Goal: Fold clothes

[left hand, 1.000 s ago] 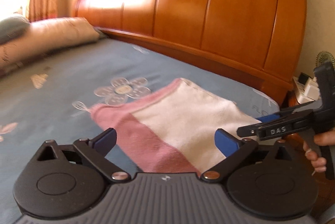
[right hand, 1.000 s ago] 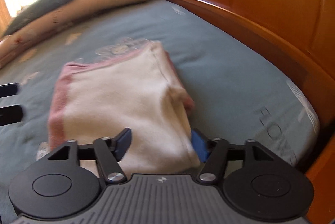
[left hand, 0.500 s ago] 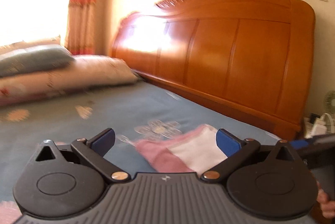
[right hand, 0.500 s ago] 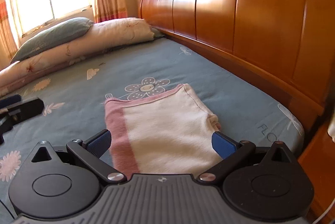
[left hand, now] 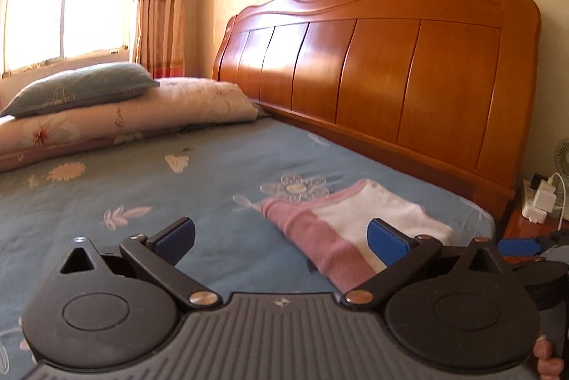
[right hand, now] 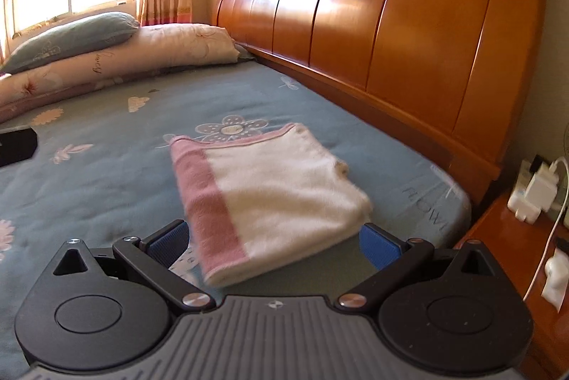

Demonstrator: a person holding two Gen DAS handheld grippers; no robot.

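Observation:
A folded white cloth with a pink band [right hand: 270, 195] lies flat on the blue flowered bedsheet [right hand: 106, 174] near the bed's corner. My right gripper [right hand: 274, 241] hovers just short of its near edge, jaws wide open and touching nothing. In the left wrist view the same cloth [left hand: 352, 230] sits ahead and to the right. My left gripper [left hand: 281, 237] is open and held back from it with nothing between its fingers. The right gripper's blue fingertip [left hand: 519, 246] shows at that view's right edge.
A tall wooden headboard [left hand: 391, 78] runs along the right of the bed. Pillows [left hand: 117, 117] are stacked at the far end under a window. A wooden nightstand [right hand: 515, 237] with white chargers [right hand: 533, 191] and cables stands off the bed's corner. A person's fingers [left hand: 544, 358] grip a handle.
Both grippers have pulled back and risen away from the folded cloth. The right gripper's jaws, earlier close around the cloth's near edge, have spread wide and let it go.

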